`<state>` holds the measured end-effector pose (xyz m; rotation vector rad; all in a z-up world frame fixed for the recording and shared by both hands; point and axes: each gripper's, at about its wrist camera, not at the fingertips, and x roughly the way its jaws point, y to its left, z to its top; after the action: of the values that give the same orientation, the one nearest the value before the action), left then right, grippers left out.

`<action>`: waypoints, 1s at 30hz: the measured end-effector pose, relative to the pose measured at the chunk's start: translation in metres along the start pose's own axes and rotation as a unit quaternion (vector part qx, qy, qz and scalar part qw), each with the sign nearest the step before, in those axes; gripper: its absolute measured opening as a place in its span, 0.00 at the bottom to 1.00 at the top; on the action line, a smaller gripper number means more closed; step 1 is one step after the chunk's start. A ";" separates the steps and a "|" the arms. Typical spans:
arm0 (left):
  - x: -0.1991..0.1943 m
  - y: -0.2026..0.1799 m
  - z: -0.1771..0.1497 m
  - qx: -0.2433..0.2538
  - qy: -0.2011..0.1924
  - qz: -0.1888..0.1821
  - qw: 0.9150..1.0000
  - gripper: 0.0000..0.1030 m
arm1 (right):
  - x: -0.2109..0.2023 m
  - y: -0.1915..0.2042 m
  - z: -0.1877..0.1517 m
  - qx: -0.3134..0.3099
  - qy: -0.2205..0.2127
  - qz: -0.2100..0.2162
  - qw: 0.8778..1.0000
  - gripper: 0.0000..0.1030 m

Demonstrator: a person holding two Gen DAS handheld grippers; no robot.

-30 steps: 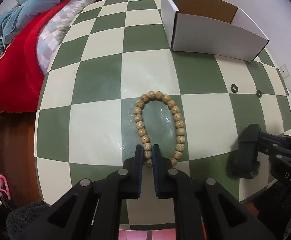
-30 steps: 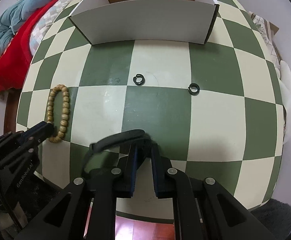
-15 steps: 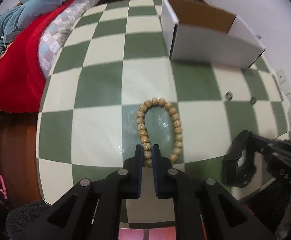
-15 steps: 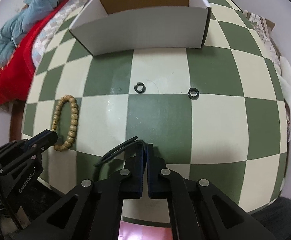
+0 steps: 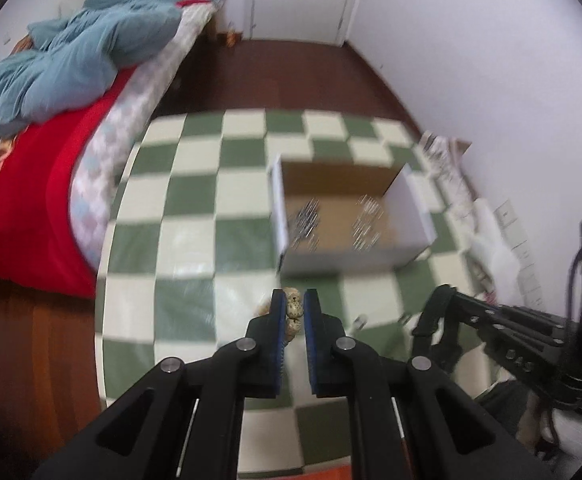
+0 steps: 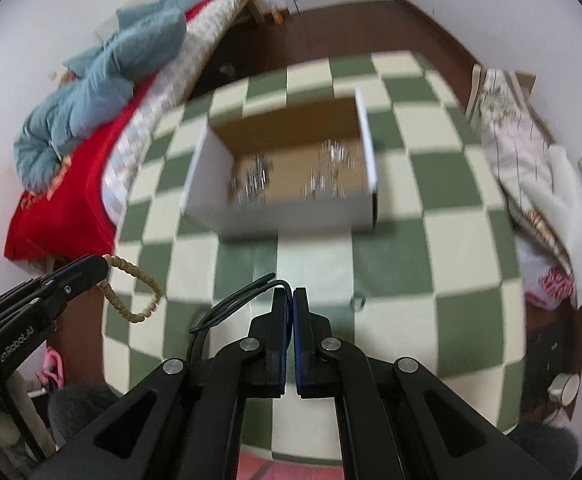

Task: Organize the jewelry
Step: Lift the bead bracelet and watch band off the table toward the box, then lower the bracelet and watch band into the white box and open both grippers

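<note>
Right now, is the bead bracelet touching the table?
Apart. In the right wrist view the bead bracelet hangs from the left gripper, its loop clear above the table.

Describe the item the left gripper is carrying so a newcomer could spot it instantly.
Above the green-and-cream checkered table, near its left edge, the left gripper pinches a bead bracelet. It dangles as a tan loop, unlike the thin black band in the right gripper.

A home bedroom: bed [image 5: 51,184] with rumpled blue duvet [image 5: 71,64].

Both wrist cameras look steeply down from above the near table [image 5: 195,236] edge, sharing the far box [image 6: 291,216].
</note>
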<state>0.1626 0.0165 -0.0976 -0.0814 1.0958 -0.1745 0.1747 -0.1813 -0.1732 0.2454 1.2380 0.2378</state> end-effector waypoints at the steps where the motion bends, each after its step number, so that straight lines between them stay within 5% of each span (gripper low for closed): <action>1: -0.004 -0.002 0.008 0.001 -0.006 -0.005 1.000 0.06 | -0.006 0.001 0.009 -0.001 -0.008 0.001 1.000 0.02; 7: -0.015 -0.018 0.067 0.017 -0.033 -0.023 0.999 0.06 | -0.026 -0.003 0.070 -0.004 -0.040 -0.002 0.999 0.02; 14: 0.035 -0.020 0.120 0.022 0.000 -0.023 0.999 0.06 | 0.004 -0.015 0.127 0.008 -0.021 -0.009 1.000 0.02; 23: 0.100 -0.012 0.133 0.005 0.063 -0.015 0.998 0.09 | 0.067 -0.014 0.156 -0.005 0.029 -0.035 0.999 0.04; 26: 0.107 -0.008 0.130 -0.003 0.066 -0.002 0.998 0.11 | 0.080 -0.017 0.160 0.000 0.047 -0.029 0.998 0.20; 27: 0.108 -0.007 0.130 -0.003 0.064 0.006 0.998 0.15 | 0.082 -0.018 0.160 0.003 0.052 -0.029 0.998 0.43; 28: 0.109 -0.006 0.130 -0.003 0.062 0.013 0.998 0.34 | 0.082 -0.018 0.160 0.003 0.054 -0.033 0.998 0.65; 29: 0.109 -0.005 0.130 -0.005 0.060 0.018 0.998 0.65 | 0.081 -0.018 0.159 0.001 0.052 -0.037 0.998 0.73; 30: 0.106 -0.003 0.129 -0.011 0.051 0.025 0.998 0.79 | 0.080 -0.017 0.157 -0.006 0.053 -0.047 0.997 0.76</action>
<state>0.3241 -0.0080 -0.1312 -0.0648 1.1998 -0.1221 0.3496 -0.1816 -0.2021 0.1654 1.3490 0.1792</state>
